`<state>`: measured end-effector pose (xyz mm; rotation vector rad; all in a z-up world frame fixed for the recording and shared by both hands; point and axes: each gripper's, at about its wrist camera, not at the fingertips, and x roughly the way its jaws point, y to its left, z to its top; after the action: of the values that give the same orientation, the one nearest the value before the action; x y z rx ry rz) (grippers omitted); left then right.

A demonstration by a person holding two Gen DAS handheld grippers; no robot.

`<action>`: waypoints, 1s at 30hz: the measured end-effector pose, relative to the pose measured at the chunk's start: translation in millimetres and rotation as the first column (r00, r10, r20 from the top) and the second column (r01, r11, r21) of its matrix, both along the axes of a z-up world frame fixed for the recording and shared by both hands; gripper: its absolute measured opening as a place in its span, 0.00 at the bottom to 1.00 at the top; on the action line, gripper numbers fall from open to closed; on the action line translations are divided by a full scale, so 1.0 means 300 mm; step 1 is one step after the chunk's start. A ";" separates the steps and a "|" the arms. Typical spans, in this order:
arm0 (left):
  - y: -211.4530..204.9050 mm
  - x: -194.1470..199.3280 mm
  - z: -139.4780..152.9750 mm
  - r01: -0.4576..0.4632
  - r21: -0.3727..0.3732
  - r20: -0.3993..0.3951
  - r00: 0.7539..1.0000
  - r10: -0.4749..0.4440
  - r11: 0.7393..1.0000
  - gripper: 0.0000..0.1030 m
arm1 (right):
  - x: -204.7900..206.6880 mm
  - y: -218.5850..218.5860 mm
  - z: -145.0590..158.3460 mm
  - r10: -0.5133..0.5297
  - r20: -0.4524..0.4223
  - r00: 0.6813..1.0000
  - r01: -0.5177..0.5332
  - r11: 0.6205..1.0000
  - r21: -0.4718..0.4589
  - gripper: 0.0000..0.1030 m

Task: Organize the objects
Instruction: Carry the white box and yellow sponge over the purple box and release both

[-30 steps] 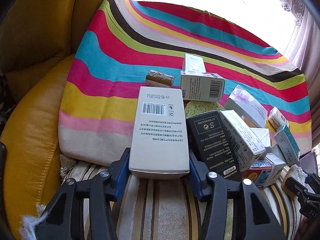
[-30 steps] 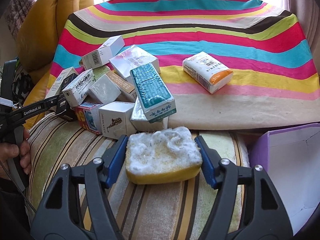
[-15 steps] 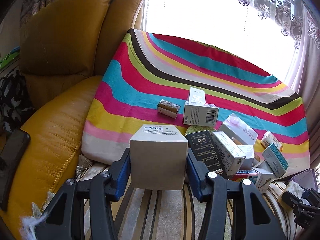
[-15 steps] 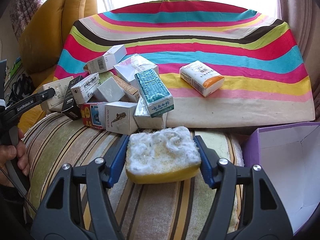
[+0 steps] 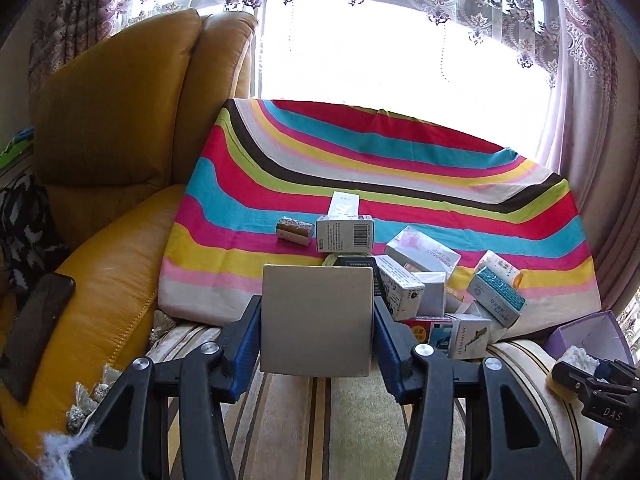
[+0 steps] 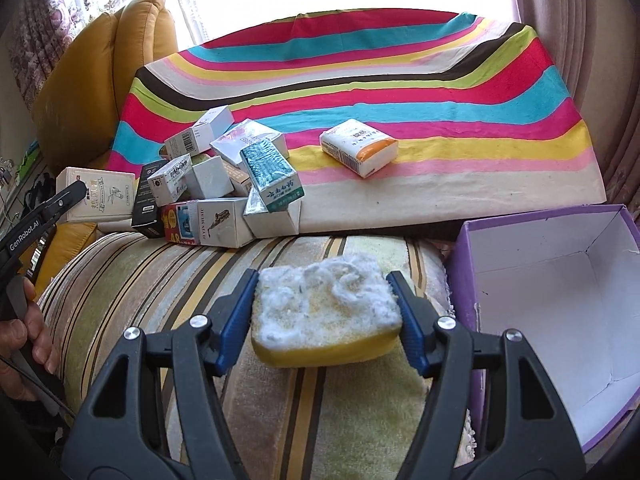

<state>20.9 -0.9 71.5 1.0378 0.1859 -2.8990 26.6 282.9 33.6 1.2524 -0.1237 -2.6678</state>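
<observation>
My left gripper (image 5: 316,332) is shut on a beige carton (image 5: 316,318), held up above the striped cushion; the carton also shows in the right wrist view (image 6: 98,194). My right gripper (image 6: 326,316) is shut on a yellow sponge with a white fuzzy top (image 6: 326,316), just left of an open purple box (image 6: 560,304). A pile of several small cartons (image 6: 224,184) lies at the front edge of the rainbow-striped cloth (image 6: 400,92). A white and orange tissue pack (image 6: 358,146) lies apart on the cloth.
A yellow leather sofa (image 5: 104,128) stands to the left, with a dark phone (image 5: 36,324) on its seat. A small brown-topped block (image 5: 294,230) lies on the cloth behind the pile. Curtains and a bright window are behind.
My left gripper has lifted and tipped the beige carton up and drawn back from the pile. My right gripper with the sponge has drawn back and come closer to the purple box.
</observation>
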 end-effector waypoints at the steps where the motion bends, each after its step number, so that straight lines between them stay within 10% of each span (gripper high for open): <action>1: -0.011 0.010 -0.011 0.003 0.024 0.036 0.999 -0.004 1.000 0.51 | 0.006 0.007 0.001 -0.004 0.002 1.000 0.004 1.000 0.002 0.66; 10: -0.045 0.073 -0.087 0.097 0.172 0.218 0.967 -0.134 0.980 0.51 | 0.083 0.065 0.006 -0.018 -0.001 1.000 0.018 1.000 0.023 0.66; 19: 0.098 0.075 -0.100 0.317 0.416 0.188 0.887 -0.422 0.852 0.50 | 0.135 0.141 0.017 -0.064 -0.006 0.998 0.065 0.997 0.032 0.66; 30: 0.454 -0.034 -0.086 0.523 0.446 0.175 0.745 -0.644 0.726 0.50 | 0.166 0.340 -0.011 -0.223 0.017 0.975 0.223 0.974 0.034 0.66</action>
<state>10.8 135.3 45.7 1.9477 0.4807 -3.2361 76.4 384.8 30.2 1.3500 -0.2395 -2.8555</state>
